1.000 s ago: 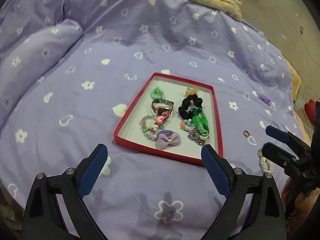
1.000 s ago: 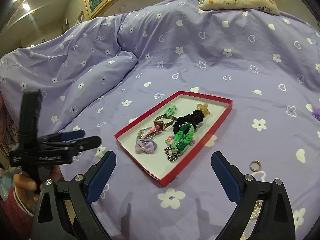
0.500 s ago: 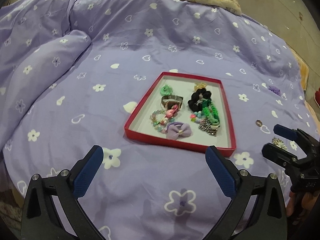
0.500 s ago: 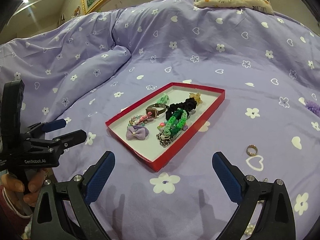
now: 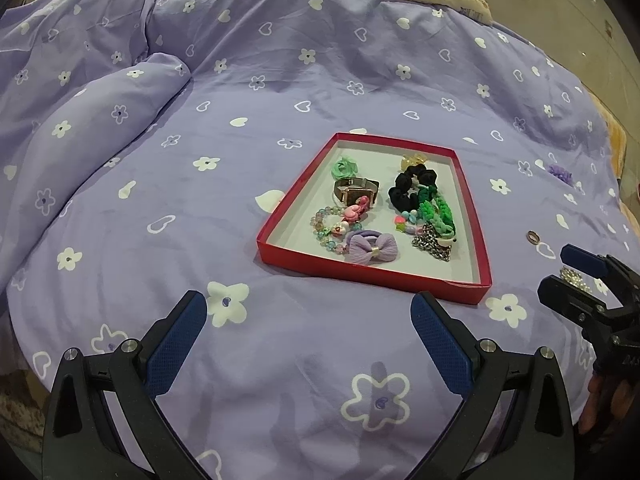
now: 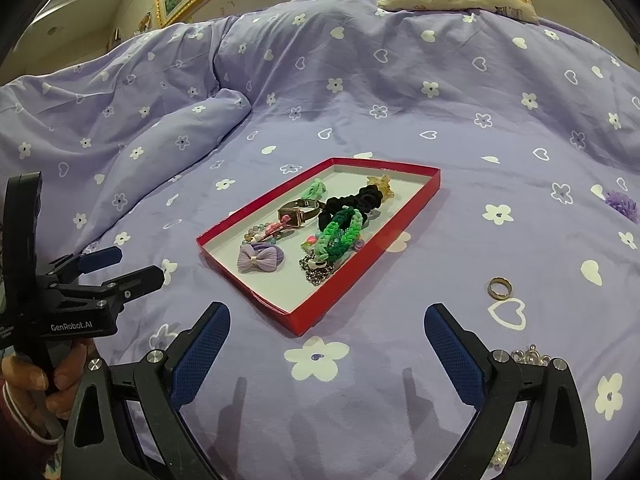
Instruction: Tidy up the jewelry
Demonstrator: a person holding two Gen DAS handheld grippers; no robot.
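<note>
While both jaws are spread wide with nothing between them, the left hand-held gripper (image 5: 308,340) and the right hand-held gripper (image 6: 326,350) are held low over the bed (image 5: 200,80), which is covered in lilac cloth printed with white flowers and hearts. Ahead of both, a shallow red tray (image 5: 372,274) with a pale floor is seen lying flat on the cover. Its long axis is seen running away from the left hand-held gripper, a short side nearest; from the right one it is seen slanting off to the far right, a corner nearest. Inside are found a lilac bow (image 5: 372,250), a bead bracelet (image 5: 326,226), a watch (image 5: 356,194), a black scrunchie (image 5: 412,188), a green braid (image 5: 436,214) and a chain (image 5: 434,244). A ring (image 6: 500,288) is seen on the cover beyond the right hand-held gripper's right finger, apart from the tray. A purple piece (image 6: 620,202) lies farther off on that side.
</note>
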